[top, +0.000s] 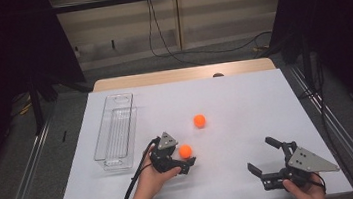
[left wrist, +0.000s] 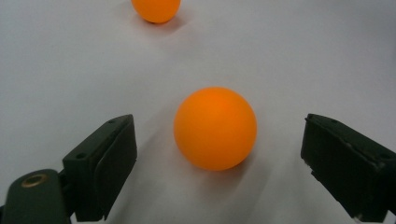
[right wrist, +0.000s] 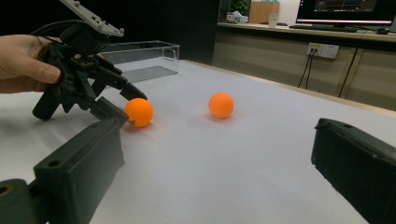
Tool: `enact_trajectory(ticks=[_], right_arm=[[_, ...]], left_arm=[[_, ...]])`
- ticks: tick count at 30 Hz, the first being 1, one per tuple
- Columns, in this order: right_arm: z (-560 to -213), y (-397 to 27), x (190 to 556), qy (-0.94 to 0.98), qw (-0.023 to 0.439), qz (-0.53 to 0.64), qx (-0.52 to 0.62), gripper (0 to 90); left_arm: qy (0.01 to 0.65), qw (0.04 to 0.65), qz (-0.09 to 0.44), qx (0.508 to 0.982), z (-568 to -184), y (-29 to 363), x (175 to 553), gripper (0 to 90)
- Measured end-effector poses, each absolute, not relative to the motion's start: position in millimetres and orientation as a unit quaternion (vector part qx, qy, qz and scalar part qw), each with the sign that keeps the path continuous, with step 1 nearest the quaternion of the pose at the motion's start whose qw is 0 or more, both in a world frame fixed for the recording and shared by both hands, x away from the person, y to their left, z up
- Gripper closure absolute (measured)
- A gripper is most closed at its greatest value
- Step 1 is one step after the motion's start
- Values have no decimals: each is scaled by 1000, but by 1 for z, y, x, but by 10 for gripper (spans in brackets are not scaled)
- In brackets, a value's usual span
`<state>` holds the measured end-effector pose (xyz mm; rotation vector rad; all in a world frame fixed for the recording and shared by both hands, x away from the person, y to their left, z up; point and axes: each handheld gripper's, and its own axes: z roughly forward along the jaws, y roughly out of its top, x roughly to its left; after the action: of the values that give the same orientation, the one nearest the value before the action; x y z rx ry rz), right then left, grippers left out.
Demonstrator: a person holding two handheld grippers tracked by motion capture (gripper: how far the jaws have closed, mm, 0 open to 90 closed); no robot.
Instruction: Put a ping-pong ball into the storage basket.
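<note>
Nearest the person's edge of the white table (top: 244, 96), well to the right of the near ball (top: 185, 151), the right gripper (top: 266, 159) rests on the sheet in the person's right hand (top: 306, 191), its 2 jaws spread wide with nothing between them. In the right gripper view those jaws frame bare table.

Just left of the near ball sits the left gripper (top: 187, 159), held by the left hand (top: 149, 179). Its jaws stand on either side of the ball; in the left gripper view there is a clear gap between the ball (left wrist: 215, 128) and each pad, so the claw is released, not grasping. The ball lies on the table.

Beyond the near ball, slightly to its right and apart from it, lies the 2nd orange ball (top: 199, 121), also on the table.

Left of the near ball, and reaching farther back, stands a clear plastic bin (top: 116, 131), long and narrow, with its length running away from the person.
</note>
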<state>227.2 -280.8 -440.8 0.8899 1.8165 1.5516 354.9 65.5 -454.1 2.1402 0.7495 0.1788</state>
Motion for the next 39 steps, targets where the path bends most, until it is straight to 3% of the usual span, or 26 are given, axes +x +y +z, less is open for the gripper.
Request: enact_trajectory(ticks=[39], right_arm=[[-441,-281,228,681,292,582,334,14]], left_arm=[[306,406,60,859,-455,63,363,349]])
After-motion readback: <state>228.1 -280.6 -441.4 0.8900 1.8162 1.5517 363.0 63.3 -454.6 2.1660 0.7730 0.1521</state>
